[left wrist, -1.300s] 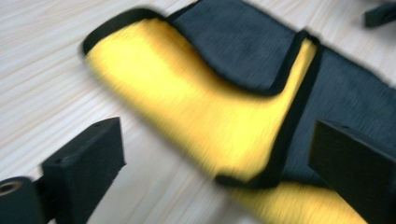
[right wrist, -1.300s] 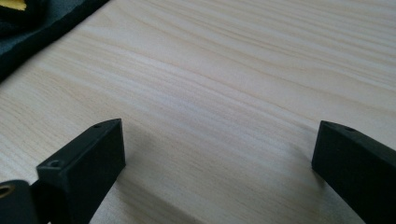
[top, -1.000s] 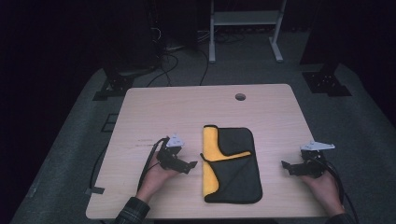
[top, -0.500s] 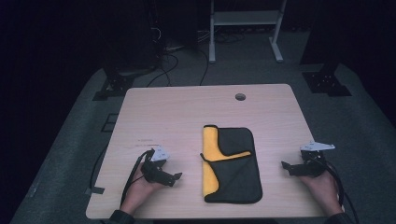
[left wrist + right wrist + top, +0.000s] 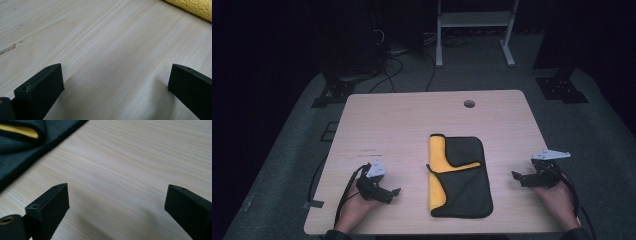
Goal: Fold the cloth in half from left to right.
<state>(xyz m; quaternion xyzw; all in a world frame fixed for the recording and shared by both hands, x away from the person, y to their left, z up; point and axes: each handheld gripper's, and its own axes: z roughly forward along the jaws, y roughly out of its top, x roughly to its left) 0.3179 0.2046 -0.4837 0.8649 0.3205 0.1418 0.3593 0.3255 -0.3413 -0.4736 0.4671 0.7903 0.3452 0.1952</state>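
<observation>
A folded cloth (image 5: 462, 175), black outside and yellow inside, lies flat on the wooden table (image 5: 412, 125) a little right of its middle. Its yellow edge (image 5: 197, 7) shows at the top right of the left gripper view, and its black edge (image 5: 22, 150) at the top left of the right gripper view. My left gripper (image 5: 393, 193) rests low near the table's front left, open, nothing between its jaws. My right gripper (image 5: 516, 177) sits right of the cloth, open and empty, pointing toward it.
A round cable hole (image 5: 469, 104) is at the table's far side. Beyond the table stand a white frame (image 5: 474, 30), cables and dark stands (image 5: 562, 85) on grey floor. Bare wood lies on both sides of the cloth.
My left gripper has pulled back from beside the cloth toward the front left corner of the table. The right gripper and the cloth have stayed where they were.
</observation>
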